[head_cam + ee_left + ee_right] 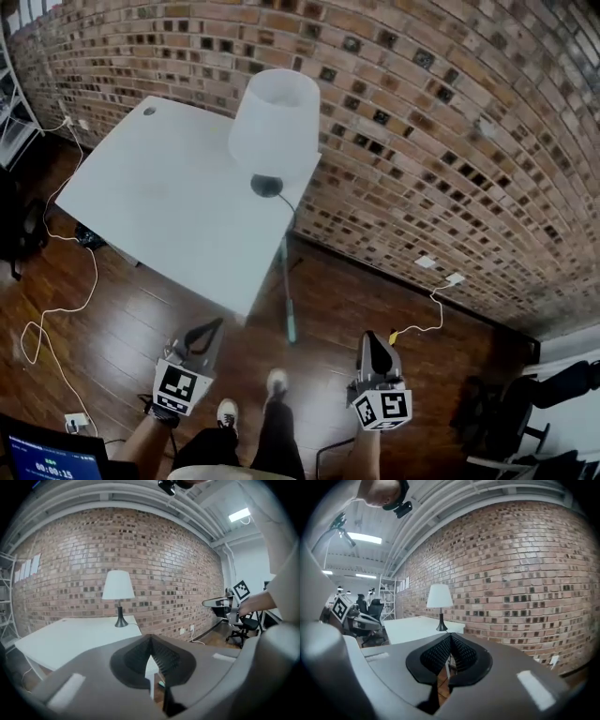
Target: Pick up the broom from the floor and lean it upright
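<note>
We hold both tools low in the head view, above the wooden floor (131,319) and well short of the table (159,197). The left hand-held gripper (212,328) has its jaws brought together, tips meeting, with nothing caught between them; through the slot under the tips only the table's white corner shows behind. The right hand-held gripper (374,341) is likewise closed, ribbed pads tip to tip and empty. Each one points towards the brick wall (450,122), and each gripper view shows the other tool off to its side.

The broom (287,291) is out of our reach, ahead of us and between the two tools as the head view lays them out. We see it as a slim pale pole standing steeply at the table's near corner, its teal lower end down on the floor. Whether the upper part touches the table edge we cannot tell.

On the table a lamp (274,122) with a white shade and a dark foot stands near the wall-side edge. A white cable (56,281) loops across the floor on the left, and a laptop (47,459) sits at the lower left corner. Our shoes (227,412) show between the two tools.
</note>
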